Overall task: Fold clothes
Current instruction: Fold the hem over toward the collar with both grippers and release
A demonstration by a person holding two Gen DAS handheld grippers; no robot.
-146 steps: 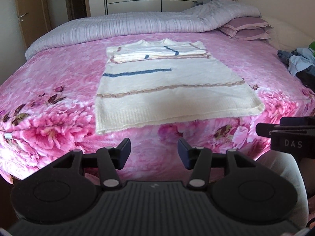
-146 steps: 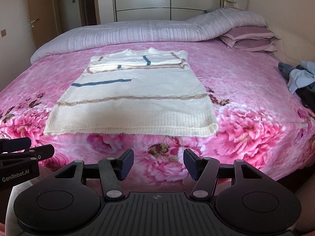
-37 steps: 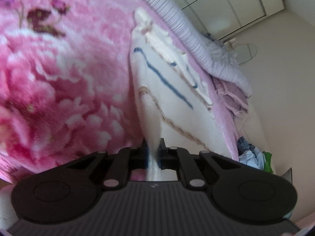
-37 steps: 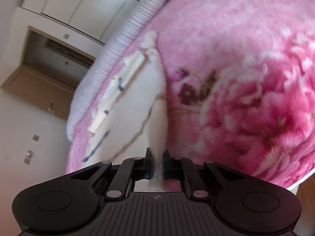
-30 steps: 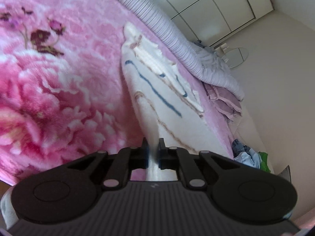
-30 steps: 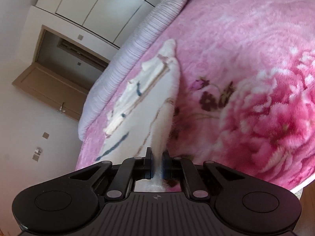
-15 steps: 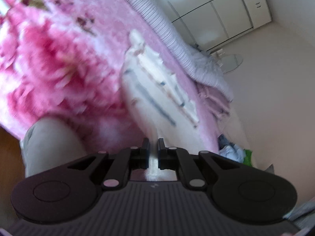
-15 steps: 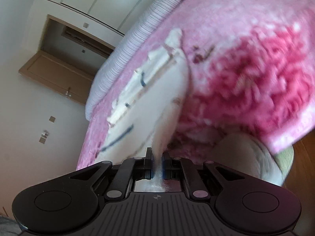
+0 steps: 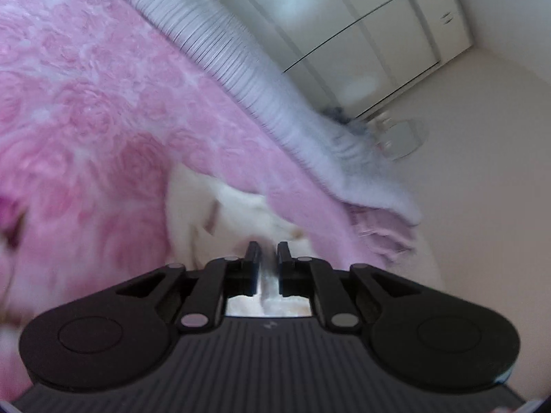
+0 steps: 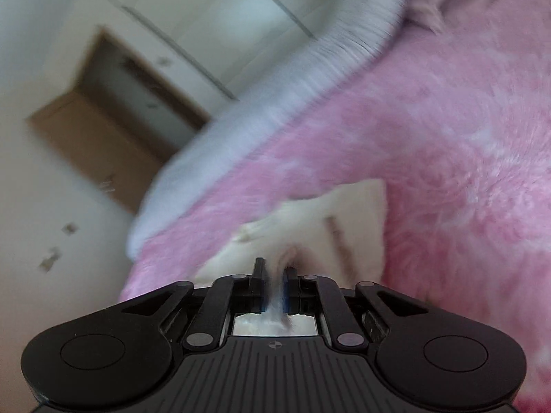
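A cream knit sweater with brown trim lies on the pink floral bedspread. My left gripper is shut on its hem, with white knit pinched between the fingers. The sweater's far part shows just ahead of the tips. In the right wrist view the sweater bunches in front of my right gripper, which is shut on the hem's other corner. Both views are tilted and blurred.
A lilac striped duvet runs along the head of the bed, also in the right wrist view. Purple pillows lie at the far right. White wardrobe doors and a wooden door stand behind.
Both grippers have carried the sweater's hem up the bed toward its collar end. The long sweater body seen ahead before is now short and bunched close to the fingertips.
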